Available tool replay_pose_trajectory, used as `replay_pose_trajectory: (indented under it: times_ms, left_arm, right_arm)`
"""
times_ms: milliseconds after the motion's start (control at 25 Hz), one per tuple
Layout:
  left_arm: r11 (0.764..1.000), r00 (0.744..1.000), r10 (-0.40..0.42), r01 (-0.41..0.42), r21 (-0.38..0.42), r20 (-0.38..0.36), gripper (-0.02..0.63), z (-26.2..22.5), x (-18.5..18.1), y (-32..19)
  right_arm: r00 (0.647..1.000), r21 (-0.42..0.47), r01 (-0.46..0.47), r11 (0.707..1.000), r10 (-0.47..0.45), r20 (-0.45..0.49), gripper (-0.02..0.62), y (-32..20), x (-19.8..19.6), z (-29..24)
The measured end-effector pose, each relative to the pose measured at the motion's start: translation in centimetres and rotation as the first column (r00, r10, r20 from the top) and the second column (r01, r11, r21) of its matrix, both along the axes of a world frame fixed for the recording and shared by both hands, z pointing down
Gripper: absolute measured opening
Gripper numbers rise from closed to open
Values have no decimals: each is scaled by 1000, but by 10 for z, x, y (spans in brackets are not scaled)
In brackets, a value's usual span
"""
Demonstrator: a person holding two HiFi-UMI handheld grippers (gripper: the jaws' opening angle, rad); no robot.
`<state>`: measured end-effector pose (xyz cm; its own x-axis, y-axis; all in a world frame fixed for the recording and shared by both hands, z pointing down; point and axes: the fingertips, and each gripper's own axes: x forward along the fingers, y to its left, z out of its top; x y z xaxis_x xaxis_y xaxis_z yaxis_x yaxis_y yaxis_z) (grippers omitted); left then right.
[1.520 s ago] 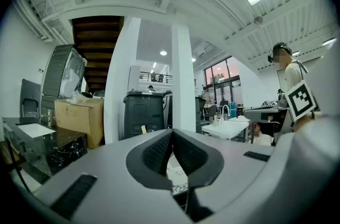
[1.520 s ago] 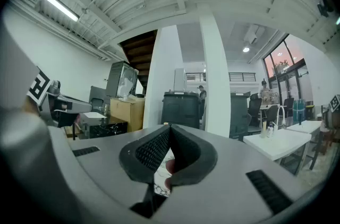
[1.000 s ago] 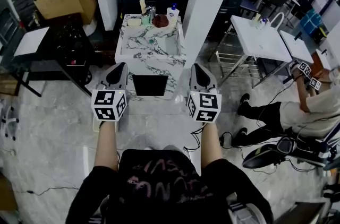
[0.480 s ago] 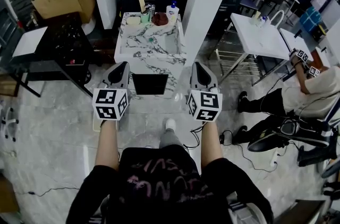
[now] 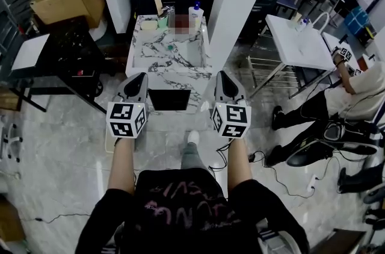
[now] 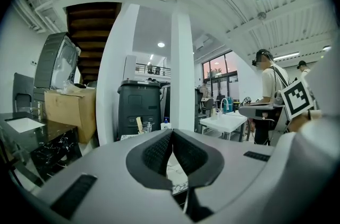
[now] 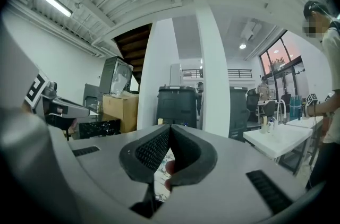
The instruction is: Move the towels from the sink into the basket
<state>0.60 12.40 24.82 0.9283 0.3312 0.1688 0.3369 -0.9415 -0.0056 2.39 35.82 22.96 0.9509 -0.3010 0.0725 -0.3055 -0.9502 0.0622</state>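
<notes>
We are aiming the left gripper (image 5: 137,77) and right gripper (image 5: 221,75), fingers (image 6: 154,154) clenched empty, at the sink (image 5: 157,49) beyond, ready to reach.

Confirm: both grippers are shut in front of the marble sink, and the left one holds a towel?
No. The left gripper holds nothing: the left gripper view shows its jaws closed on each other. The right gripper is shut too, before the sink.

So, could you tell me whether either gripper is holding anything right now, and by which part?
Nothing is held. The left gripper and the right gripper each have their fingers closed together with nothing between them, short of the marble sink.
</notes>
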Motion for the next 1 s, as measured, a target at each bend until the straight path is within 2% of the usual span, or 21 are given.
replay_pose_trajectory:
  times_ms: [360,600,1000]
  left_arm:
    - [1000,999,8,-8,13,51,15,24,85,12]
    - [1000,997,-29,28,6,76,15,30,148,13]
    - [997,990,-76,74,20,118,15,38,252,41]
  right_arm:
    - [999,21,-3,1000,3,47,15,10,91,22]
    - [997,13,29,999,-30,67,15,13,159,29]
    - [990,25,94,995,-96,106,15,34,275,41]
